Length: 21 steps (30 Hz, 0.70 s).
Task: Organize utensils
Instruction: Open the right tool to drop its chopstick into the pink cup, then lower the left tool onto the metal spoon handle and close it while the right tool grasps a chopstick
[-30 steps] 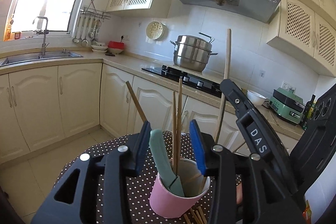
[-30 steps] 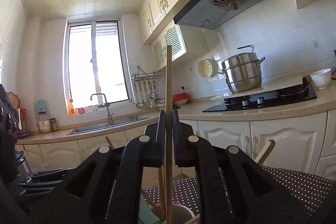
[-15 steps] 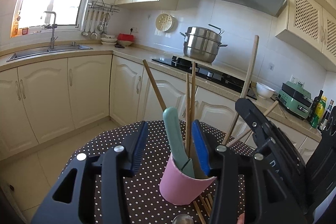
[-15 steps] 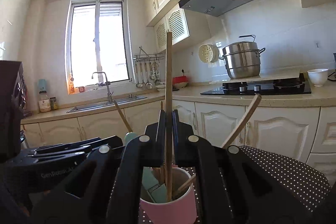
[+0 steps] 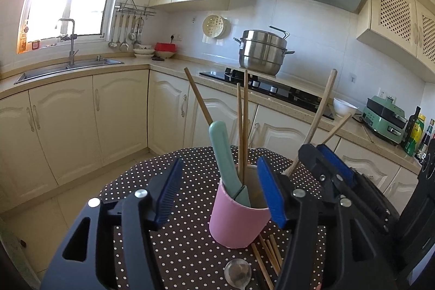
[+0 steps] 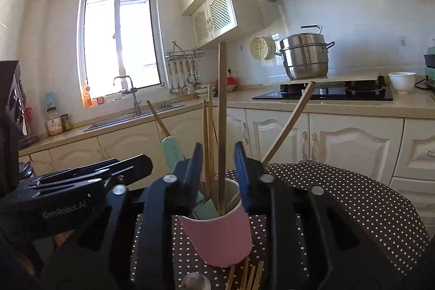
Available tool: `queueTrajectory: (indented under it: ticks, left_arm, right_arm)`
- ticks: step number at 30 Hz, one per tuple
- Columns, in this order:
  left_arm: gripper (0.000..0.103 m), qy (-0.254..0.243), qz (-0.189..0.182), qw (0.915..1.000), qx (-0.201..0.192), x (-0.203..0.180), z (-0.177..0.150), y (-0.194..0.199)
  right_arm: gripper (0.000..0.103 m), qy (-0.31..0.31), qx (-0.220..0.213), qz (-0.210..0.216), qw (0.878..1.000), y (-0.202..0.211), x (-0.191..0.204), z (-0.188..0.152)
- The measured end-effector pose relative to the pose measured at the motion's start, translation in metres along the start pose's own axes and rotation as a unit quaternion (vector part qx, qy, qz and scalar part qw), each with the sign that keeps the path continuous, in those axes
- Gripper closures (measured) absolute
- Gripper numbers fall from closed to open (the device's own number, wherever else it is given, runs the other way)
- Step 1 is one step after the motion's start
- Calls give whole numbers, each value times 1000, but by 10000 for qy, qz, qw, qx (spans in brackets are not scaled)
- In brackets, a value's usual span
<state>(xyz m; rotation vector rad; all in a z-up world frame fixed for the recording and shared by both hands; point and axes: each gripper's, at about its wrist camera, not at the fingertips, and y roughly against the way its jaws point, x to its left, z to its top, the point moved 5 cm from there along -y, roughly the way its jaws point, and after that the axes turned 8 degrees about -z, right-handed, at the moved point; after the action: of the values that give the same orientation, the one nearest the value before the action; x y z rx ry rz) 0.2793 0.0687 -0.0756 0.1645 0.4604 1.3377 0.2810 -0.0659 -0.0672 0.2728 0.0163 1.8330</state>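
A pink cup [image 5: 236,220] stands on the polka-dot table [image 5: 174,235] and shows in the right wrist view too [image 6: 221,238]. It holds several wooden chopsticks [image 5: 242,132] and a mint-green handled utensil [image 5: 223,154]. My left gripper [image 5: 218,193] is open and empty, its jaws either side of the cup. My right gripper [image 6: 218,178] is open just behind the cup's rim, with a tall wooden stick [image 6: 222,127] standing free in the cup between its jaws. Loose chopsticks [image 5: 267,254] and a metal spoon [image 5: 237,272] lie on the table in front of the cup.
Kitchen cabinets [image 5: 117,110] run behind the table. The counter carries a sink [image 5: 68,68], a black hob with a steel pot [image 5: 262,52], a white bowl [image 5: 344,106] and bottles [image 5: 414,135].
My right gripper opened and let go of the tall wooden stick, which now rests in the cup. Both grippers drew back and tilted down, so the cup shows lower and fuller.
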Motion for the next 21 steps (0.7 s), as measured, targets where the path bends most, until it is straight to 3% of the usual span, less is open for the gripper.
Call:
queueTrajectory:
  ticks: [1, 11, 21]
  left_arm:
    - [44, 31, -31, 10000, 0, 1, 0, 2]
    - [41, 133, -119, 9998, 81, -3, -14, 27]
    - [41, 125, -174, 9963, 838, -15, -54, 26]
  right_arm:
    - [62, -47, -13, -48, 10000, 3, -3, 0]
    - [51, 137, -105, -126, 9998, 34, -4, 3]
    - [48, 139, 334, -419, 9985, 55, -27, -17]
